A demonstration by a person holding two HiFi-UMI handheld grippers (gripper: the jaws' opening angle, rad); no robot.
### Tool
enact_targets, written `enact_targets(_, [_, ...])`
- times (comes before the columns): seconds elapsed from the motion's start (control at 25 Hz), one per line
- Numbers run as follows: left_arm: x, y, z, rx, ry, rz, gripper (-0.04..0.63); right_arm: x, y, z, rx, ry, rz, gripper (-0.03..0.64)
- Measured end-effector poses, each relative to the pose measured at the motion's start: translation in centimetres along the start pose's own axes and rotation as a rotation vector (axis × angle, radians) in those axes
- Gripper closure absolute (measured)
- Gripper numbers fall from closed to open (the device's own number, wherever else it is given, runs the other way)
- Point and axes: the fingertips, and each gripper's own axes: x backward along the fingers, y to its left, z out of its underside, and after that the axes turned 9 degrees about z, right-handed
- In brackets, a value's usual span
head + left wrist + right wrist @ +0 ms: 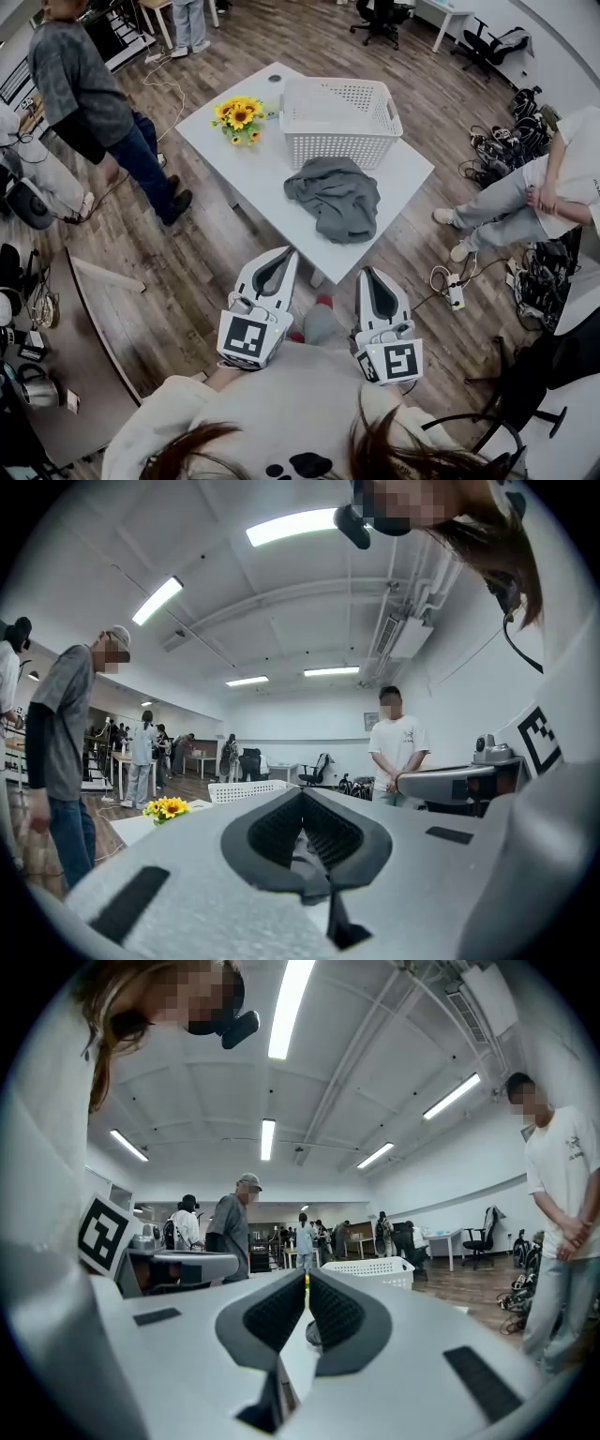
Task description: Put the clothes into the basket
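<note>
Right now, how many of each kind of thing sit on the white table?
Grey garment: 1
White laundry basket: 1
Sunflower bunch: 1
Small dark item at the far edge, too small to identify: 1
Total: 4

The right gripper (307,1281) has its jaws closed together with nothing pinched between them. Ahead of the tips and slightly to the right stands the white basket (370,1270), while a bit of the grey garment (313,1333) peeps out lower and nearer, just past the pads. The left gripper (183,1265) sits alongside to the left, and a person in a white shirt (562,1194) stands off to the right
</note>
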Motion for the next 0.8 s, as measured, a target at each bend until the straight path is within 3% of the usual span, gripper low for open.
enact_targets(0.36, [-6.0,2.9,-0.7,0.044,-0.021,-0.03,0.586,-6.3,-3.2,0.0,0.013,0.005,-0.059,0.603])
enact_targets(0.8, [-11.9,5.5,-0.9,0.019,-0.027,-0.045,0.586,-12.2,-6.7,0.2,0.006,0.032,-0.135,0.601])
